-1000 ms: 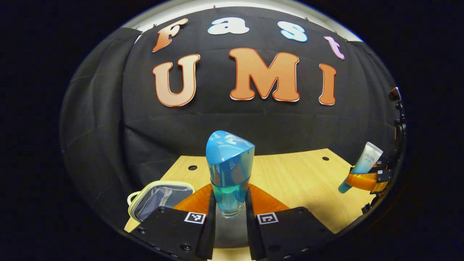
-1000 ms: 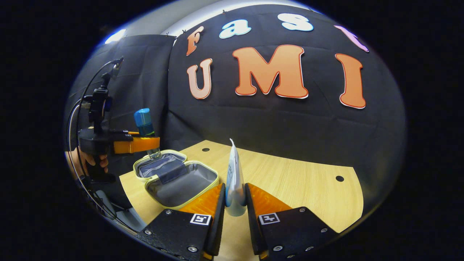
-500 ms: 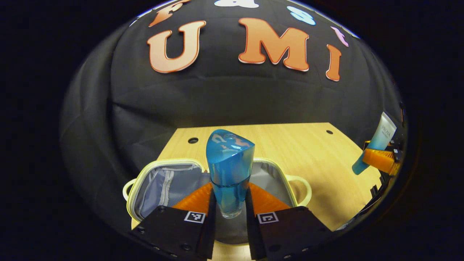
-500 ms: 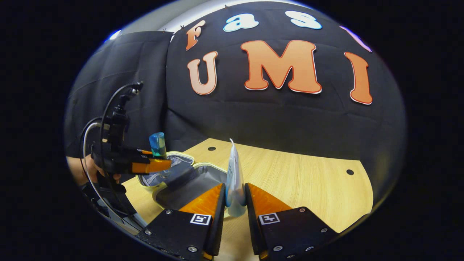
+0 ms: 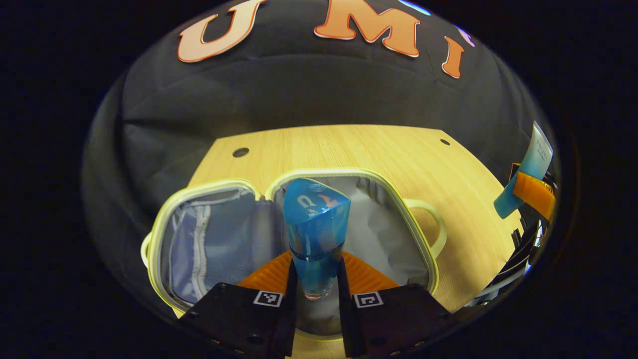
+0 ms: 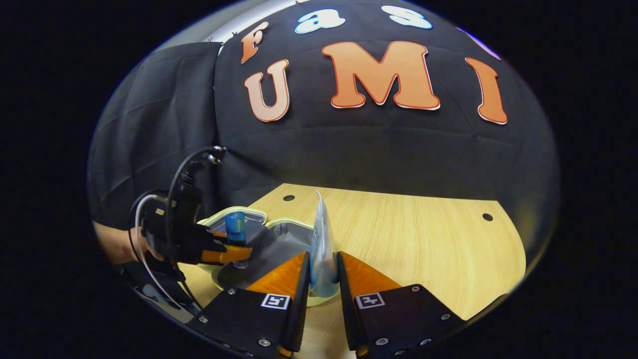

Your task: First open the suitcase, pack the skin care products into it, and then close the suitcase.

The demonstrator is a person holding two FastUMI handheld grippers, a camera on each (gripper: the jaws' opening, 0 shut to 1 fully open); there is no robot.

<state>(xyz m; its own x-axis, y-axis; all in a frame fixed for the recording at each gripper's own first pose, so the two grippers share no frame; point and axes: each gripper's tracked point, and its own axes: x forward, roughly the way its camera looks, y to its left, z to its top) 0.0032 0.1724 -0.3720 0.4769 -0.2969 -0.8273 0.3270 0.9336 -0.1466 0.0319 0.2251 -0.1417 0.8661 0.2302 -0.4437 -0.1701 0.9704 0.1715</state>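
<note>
A small suitcase with a pale yellow rim and grey lining lies open flat on the wooden table. My left gripper is shut on a blue bottle, held upright just above the right half of the case. In the right gripper view that same left gripper hangs low over the suitcase, holding the blue bottle. My right gripper is shut on a white and blue tube, held upright beside the case. The tube also shows at the far right of the left gripper view.
The wooden table stretches to the right of the case, with small round holes near its back edge. The suitcase handle sticks out toward the right. A hand holds the left gripper at the table's left edge.
My left gripper has tilted down and sunk with the blue bottle until it is right over the open suitcase. My right gripper with the tube has drifted slightly closer to the case.
</note>
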